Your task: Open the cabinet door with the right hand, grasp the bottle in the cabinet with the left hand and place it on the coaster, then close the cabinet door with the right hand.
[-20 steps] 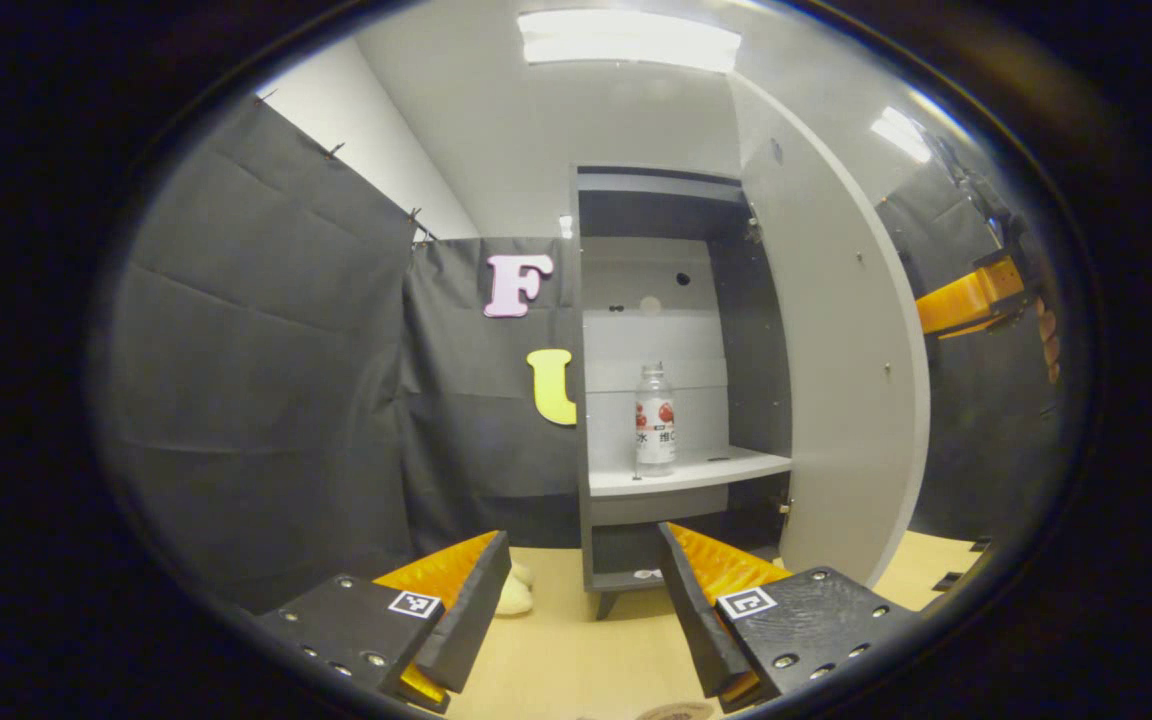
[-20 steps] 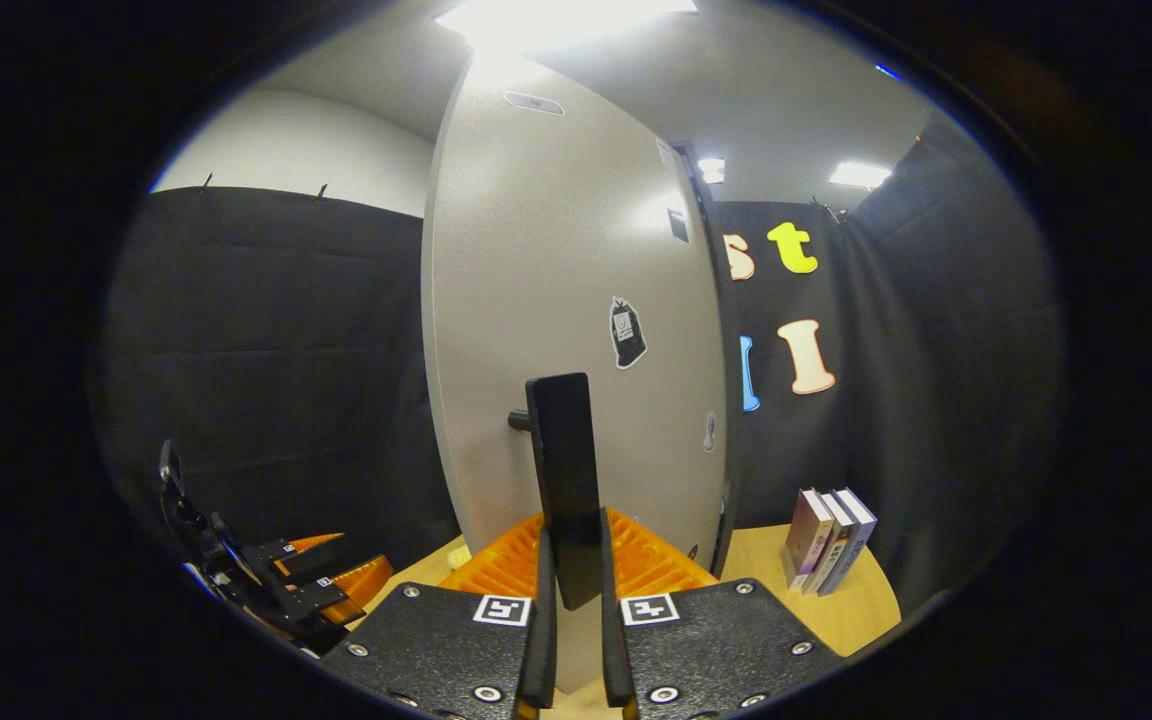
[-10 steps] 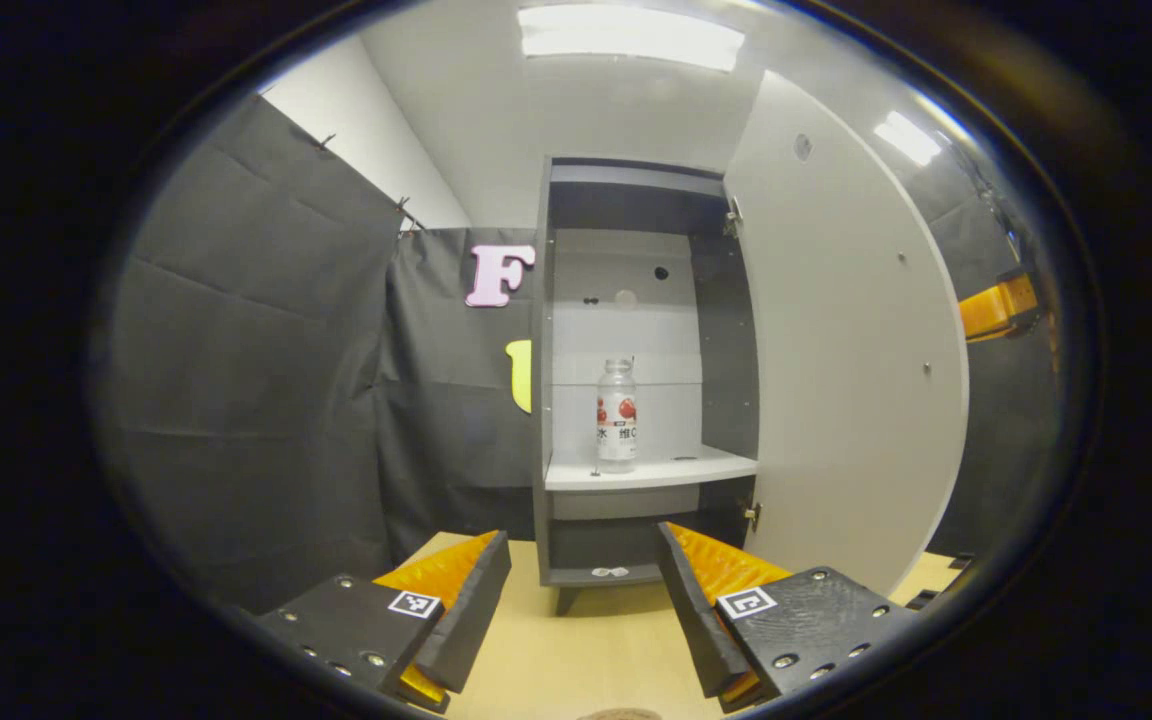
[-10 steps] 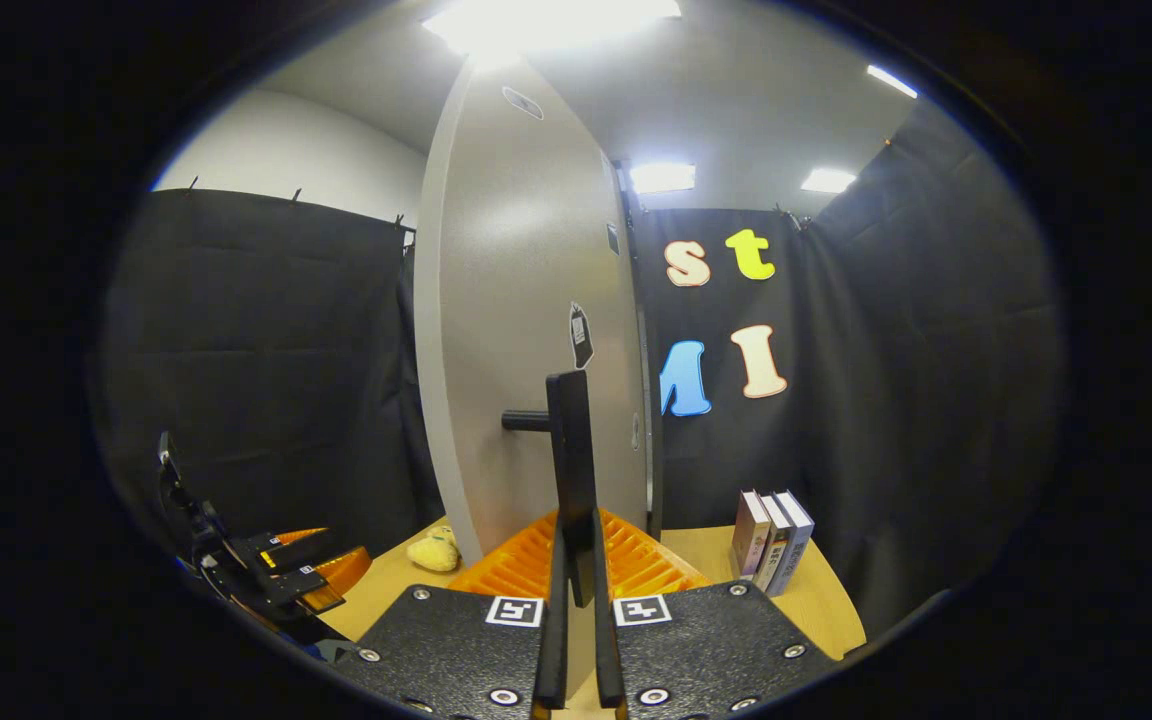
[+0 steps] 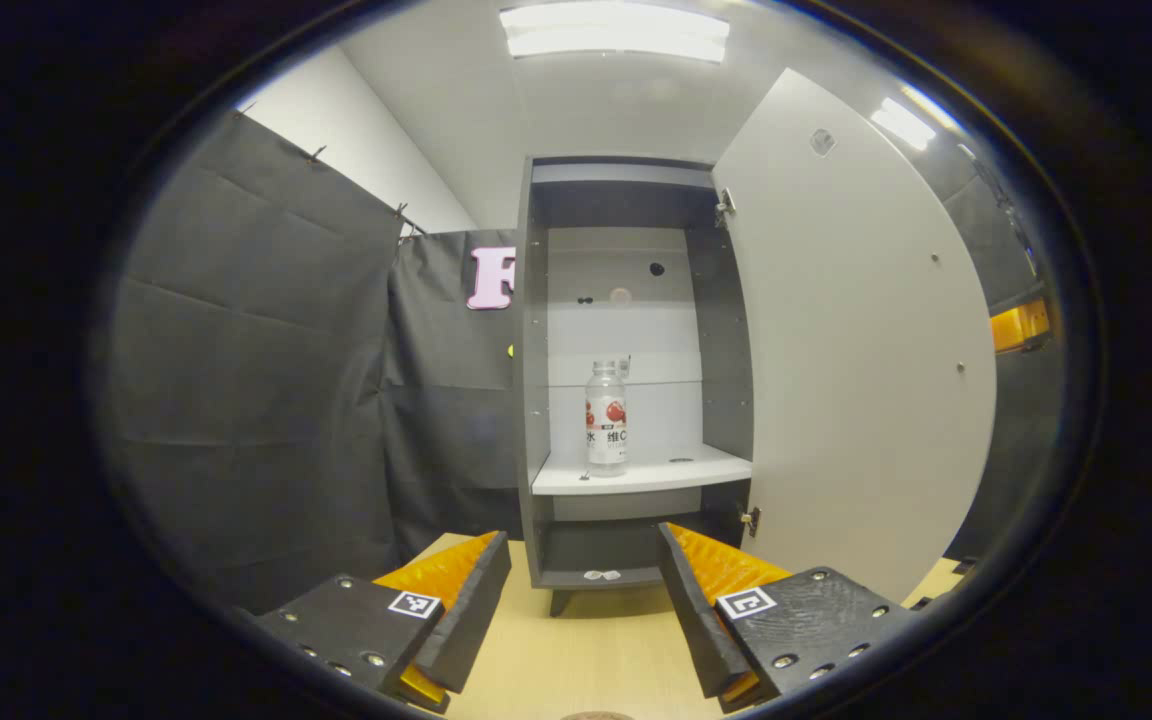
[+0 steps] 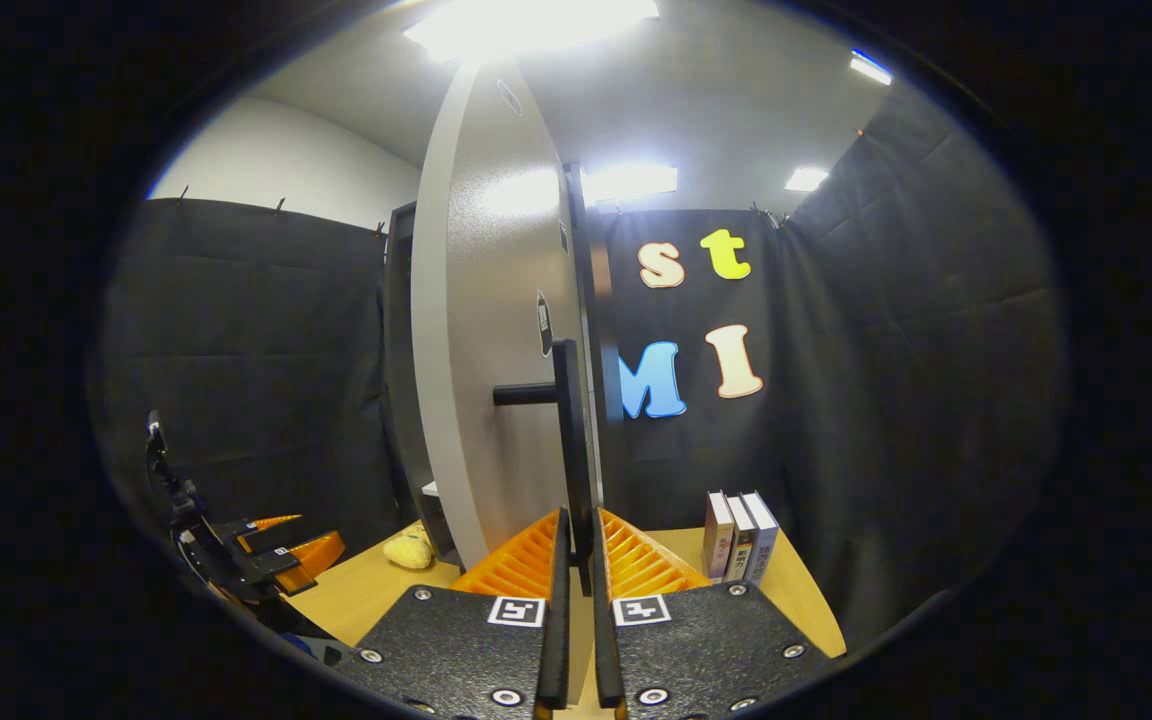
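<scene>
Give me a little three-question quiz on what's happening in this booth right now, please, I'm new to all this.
1. True or false: the cabinet door stands open.
2. Where is the bottle? A) on the table B) upright on a cabinet shelf C) in the left gripper
3. Fill in: the right gripper is closed on the door's ____.

Key:
1. True.
2. B; the left gripper is open, short of the cabinet, holding nothing.
3. Handle, the dark vertical bar.
</scene>
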Motion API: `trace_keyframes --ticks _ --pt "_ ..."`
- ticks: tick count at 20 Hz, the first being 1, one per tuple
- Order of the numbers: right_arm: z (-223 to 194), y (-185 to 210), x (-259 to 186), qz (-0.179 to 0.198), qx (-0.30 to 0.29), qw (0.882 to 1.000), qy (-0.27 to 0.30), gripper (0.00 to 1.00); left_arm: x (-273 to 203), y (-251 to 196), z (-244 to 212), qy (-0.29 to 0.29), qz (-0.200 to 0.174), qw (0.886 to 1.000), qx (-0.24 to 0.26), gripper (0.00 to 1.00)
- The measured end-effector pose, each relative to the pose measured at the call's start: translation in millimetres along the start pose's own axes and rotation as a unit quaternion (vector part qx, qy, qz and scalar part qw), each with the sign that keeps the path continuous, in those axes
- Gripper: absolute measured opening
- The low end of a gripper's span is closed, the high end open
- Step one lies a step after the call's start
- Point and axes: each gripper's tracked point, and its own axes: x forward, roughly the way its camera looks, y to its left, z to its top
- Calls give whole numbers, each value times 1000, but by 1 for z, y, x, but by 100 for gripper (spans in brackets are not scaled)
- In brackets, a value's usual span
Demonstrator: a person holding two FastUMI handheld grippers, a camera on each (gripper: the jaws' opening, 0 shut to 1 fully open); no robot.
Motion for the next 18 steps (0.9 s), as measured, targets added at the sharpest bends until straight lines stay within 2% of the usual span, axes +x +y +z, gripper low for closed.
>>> trace_keyframes --ticks 2,3,4,5,7,8,9,10,11,14,15,17,18 --pt "3 5 -2 24 5 1000 -9 10 17 -9 10 3 -5 1000 -5 87" --pt "4 0 -3 25 1 1000 -13 10 26 -12 18 1 -9 1000 -9 87" --pt "3 -3 -3 18 -7 1000 -15 11 39 -14 26 -2 -15 1000 -12 84" --pt "0 -10 -7 7 -14 1000 -12 11 51 -15 34 -5 -19 1000 -12 87" --pt "-3 -21 -16 -15 -11 1000 -14 21 80 -17 45 -7 -29 999 -18 87" --pt "-3 -30 -22 -31 -7 999 -20 45 97 -21 48 -7 -38 999 -23 87" --pt "-2 -42 -28 -54 -5 998 -27 58 112 -21 50 -8 -43 999 -27 87" --pt "-3 -55 -36 -81 -8 996 -31 89 129 -20 54 -11 -49 998 -29 87" --pt "-2 -66 -44 -109 -15 993 -35 95 146 -19 56 -13 -53 998 -29 87" --pt "-9 -91 -57 -178 -29 983 -35 95 199 -22 59 -12 -71 997 -33 87" --pt "-13 -95 -57 -193 -25 980 -32 94 216 -23 59 -9 -76 996 -35 84" --pt "-21 -101 -55 -218 -15 976 -25 94 249 -23 54 -2 -83 996 -37 84" --pt "-26 -102 -55 -228 -10 973 -20 95 266 -23 52 2 -84 996 -36 87"
